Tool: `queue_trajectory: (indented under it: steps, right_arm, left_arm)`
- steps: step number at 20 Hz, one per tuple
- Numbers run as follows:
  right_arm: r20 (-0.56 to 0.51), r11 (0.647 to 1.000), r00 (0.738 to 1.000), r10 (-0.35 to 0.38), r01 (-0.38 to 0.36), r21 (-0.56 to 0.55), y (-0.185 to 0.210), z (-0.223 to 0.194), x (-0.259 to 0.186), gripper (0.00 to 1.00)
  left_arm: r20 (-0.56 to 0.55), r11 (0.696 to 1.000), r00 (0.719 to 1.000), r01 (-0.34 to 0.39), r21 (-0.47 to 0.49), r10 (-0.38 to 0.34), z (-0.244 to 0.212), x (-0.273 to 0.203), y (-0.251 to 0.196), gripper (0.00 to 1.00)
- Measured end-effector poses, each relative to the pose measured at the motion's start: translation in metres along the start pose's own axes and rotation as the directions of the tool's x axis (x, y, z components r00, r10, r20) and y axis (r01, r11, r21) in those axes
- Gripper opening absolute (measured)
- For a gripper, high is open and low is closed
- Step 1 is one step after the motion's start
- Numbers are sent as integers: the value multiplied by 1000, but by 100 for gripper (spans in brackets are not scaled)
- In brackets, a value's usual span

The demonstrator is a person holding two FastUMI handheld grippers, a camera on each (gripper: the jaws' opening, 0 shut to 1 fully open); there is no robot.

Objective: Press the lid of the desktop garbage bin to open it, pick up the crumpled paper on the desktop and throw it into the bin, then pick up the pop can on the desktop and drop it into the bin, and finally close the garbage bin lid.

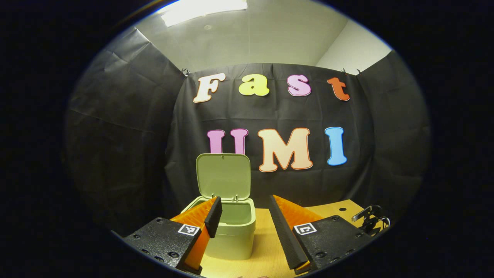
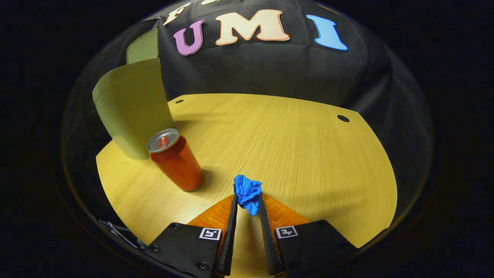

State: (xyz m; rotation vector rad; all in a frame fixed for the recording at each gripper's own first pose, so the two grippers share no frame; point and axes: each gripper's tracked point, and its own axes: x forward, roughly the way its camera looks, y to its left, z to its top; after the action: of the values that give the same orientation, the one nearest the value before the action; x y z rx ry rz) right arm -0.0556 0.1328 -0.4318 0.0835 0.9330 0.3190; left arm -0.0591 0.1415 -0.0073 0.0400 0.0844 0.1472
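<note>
In the right gripper view, the right tongs (image 2: 247,200) are clamped on the crumpled paper (image 2: 247,193), a blue wad at lower centre, pinched between both fingertips just above the bench (image 2: 293,135). The pop can (image 2: 176,160) stands upright to the left of centre, close in front of the bin (image 2: 131,104) at upper left.

In the left gripper view, the left tongs (image 1: 245,210) are apart and empty, facing the bin (image 1: 231,235), whose lid (image 1: 223,175) stands raised.

The wad sits only at the fingertips, so the grip looks shallow. Best to keep the squeeze firm, lift straight up, pass above the can without clipping it, and release only when squarely over the bin's mouth.
</note>
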Motion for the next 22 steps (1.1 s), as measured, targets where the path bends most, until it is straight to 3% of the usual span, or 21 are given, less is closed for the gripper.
queue_trajectory:
  steps: [6, 11, 12, 15, 22]
  right_arm:
    - [216, 999, 976, 13, -19, 27, 12, 93, -41, 37]
    - [449, 997, 891, 58, -30, -68, 49, 190, -92, 33]
    - [487, 996, 870, 75, -38, -86, 60, 205, -101, 37]
    - [566, 989, 816, 120, -51, -136, 91, 243, -122, 36]
    - [613, 967, 748, 253, -167, -195, 180, 288, -118, 36]
  left_arm:
    - [1, 999, 999, 34, -5, -34, -3, 6, -8, 74]
    - [-3, 999, 999, 48, -21, -48, -10, 13, -4, 74]
    - [-3, 999, 999, 47, -23, -47, -10, 16, -2, 74]
    - [-8, 998, 999, 44, -43, -45, -16, 23, 9, 74]
    - [-52, 997, 999, 10, -73, -14, -41, 41, 56, 74]
